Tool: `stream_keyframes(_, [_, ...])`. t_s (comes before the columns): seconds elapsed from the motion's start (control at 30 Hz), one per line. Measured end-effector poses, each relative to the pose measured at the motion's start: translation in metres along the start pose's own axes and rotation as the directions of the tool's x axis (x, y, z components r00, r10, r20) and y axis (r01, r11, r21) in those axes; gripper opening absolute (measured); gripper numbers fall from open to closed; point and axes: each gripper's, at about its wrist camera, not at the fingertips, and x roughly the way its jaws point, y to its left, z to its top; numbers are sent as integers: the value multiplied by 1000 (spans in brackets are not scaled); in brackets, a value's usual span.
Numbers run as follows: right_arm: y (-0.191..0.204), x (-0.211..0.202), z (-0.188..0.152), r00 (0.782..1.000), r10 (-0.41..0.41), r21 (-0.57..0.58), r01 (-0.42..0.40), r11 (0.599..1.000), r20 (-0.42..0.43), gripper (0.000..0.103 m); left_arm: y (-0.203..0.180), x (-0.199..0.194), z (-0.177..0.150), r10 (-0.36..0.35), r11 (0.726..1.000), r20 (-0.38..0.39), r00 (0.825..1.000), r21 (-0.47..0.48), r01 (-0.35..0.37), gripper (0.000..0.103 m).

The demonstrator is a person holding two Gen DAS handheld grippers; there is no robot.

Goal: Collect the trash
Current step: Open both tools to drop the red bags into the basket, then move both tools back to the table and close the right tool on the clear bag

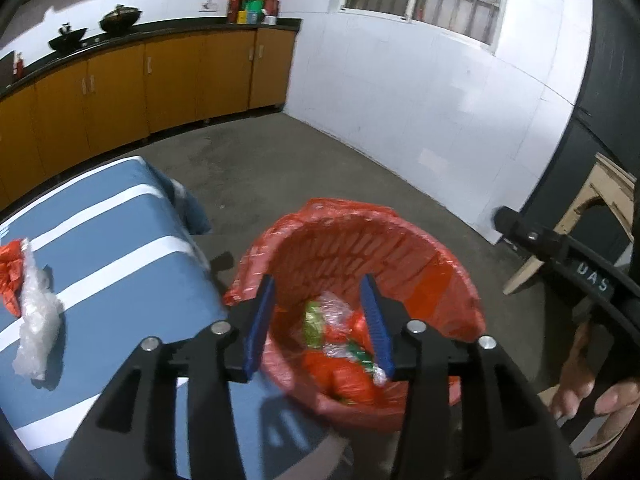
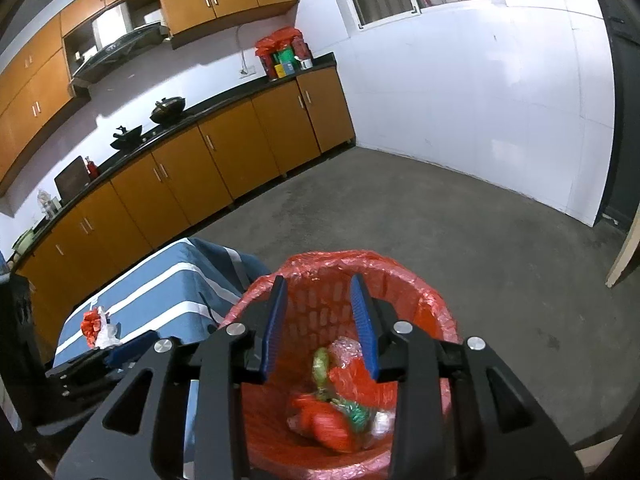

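Note:
A red basket bin (image 1: 436, 248) (image 2: 432, 292) lined with a red plastic bag stands on the floor beside the table. Inside lie crumpled wrappers (image 1: 340, 344) (image 2: 332, 404), red, green and clear. My left gripper (image 1: 318, 284) hangs open over the bin's mouth with nothing between its blue pads. My right gripper (image 2: 318, 280) is open over the same bin, also holding nothing. On the blue striped tablecloth (image 1: 120, 240) (image 2: 168, 280) lie a clear plastic piece (image 1: 36, 320) and a red wrapper (image 1: 10, 268), seen together as a small heap (image 2: 98, 326) in the right wrist view.
Orange base cabinets (image 2: 192, 184) under a black counter with woks run along the far wall. A white wall (image 1: 420, 100) with a barred window closes the right side. A pale wooden frame (image 1: 580, 216) leans near a dark door. Bare concrete floor (image 2: 400, 220) lies beyond the bin.

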Motion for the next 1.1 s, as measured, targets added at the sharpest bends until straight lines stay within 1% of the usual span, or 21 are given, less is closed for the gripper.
stream_keyframes(0.03, [0, -1, 0, 1000, -8, -5, 8, 1000, 0, 36, 5, -3, -2, 20, 1000, 13, 1000, -5, -19, 53])
stream_keyframes(0.1, [1, -2, -2, 1000, -22, -20, 22, 1000, 1, 39, 17, -14, -6, 72, 997, 47, 996, -14, -72, 65])
stream_keyframes(0.17, [3, 0, -1, 1000, -23, -35, 23, 999, -4, 39, 28, -25, -9, 121, 993, 79, 989, -20, -120, 70])
stream_keyframes(0.23, [10, 1, -4, 1000, -20, -57, 19, 998, -8, 40, 42, -39, -15, 186, 982, 112, 976, -30, -184, 75])
stream_keyframes(0.27, [15, 1, -6, 1000, -17, -71, 16, 997, -9, 42, 49, -47, -18, 218, 976, 126, 968, -37, -215, 78])
stream_keyframes(0.33, [26, 2, -8, 1000, -7, -97, 7, 995, -5, 50, 62, -59, -27, 270, 963, 143, 952, -51, -265, 81])
stream_keyframes(0.37, [32, 3, -9, 1000, 2, -112, -2, 994, -6, 51, 70, -65, -30, 297, 955, 150, 943, -60, -292, 82])
stream_keyframes(0.43, [52, 7, -12, 1000, 23, -155, -25, 988, -13, 55, 90, -80, -41, 371, 928, 158, 915, -90, -361, 83])
stream_keyframes(0.5, [75, 12, -16, 999, 48, -205, -52, 977, -20, 59, 111, -94, -50, 443, 896, 163, 882, -124, -427, 85])
stream_keyframes(0.57, [94, 16, -20, 997, 70, -243, -74, 967, -24, 67, 131, -103, -57, 495, 867, 153, 855, -154, -474, 86])
stream_keyframes(0.6, [108, 19, -23, 996, 86, -264, -90, 960, -27, 74, 147, -111, -63, 531, 843, 141, 835, -181, -506, 86])
stream_keyframes(0.63, [117, 21, -25, 995, 97, -275, -101, 956, -30, 78, 158, -117, -67, 552, 829, 134, 823, -200, -523, 86])
stream_keyframes(0.67, [129, 24, -28, 993, 113, -289, -119, 950, -38, 78, 167, -122, -71, 567, 816, 128, 814, -218, -535, 86])
stream_keyframes(0.77, [161, 35, -36, 984, 158, -324, -175, 930, -78, 78, 201, -144, -84, 616, 768, 106, 780, -297, -567, 87])
stream_keyframes(0.83, [187, 42, -44, 981, 177, -358, -196, 913, -85, 79, 217, -156, -92, 642, 741, 96, 761, -335, -582, 87])
stream_keyframes(0.87, [197, 45, -47, 979, 186, -372, -205, 905, -88, 80, 224, -162, -96, 649, 731, 93, 755, -349, -586, 88])
stream_keyframes(0.93, [216, 52, -54, 972, 208, -391, -235, 890, -110, 80, 240, -174, -106, 671, 703, 81, 737, -386, -597, 88])
stream_keyframes(1.0, [234, 60, -59, 966, 222, -400, -257, 880, -132, 80, 253, -183, -115, 682, 682, 64, 729, -417, -601, 88])
stream_keyframes(1.1, [265, 78, -68, 949, 247, -391, -306, 868, -194, 79, 272, -195, -126, 697, 653, 39, 716, -448, -611, 88])
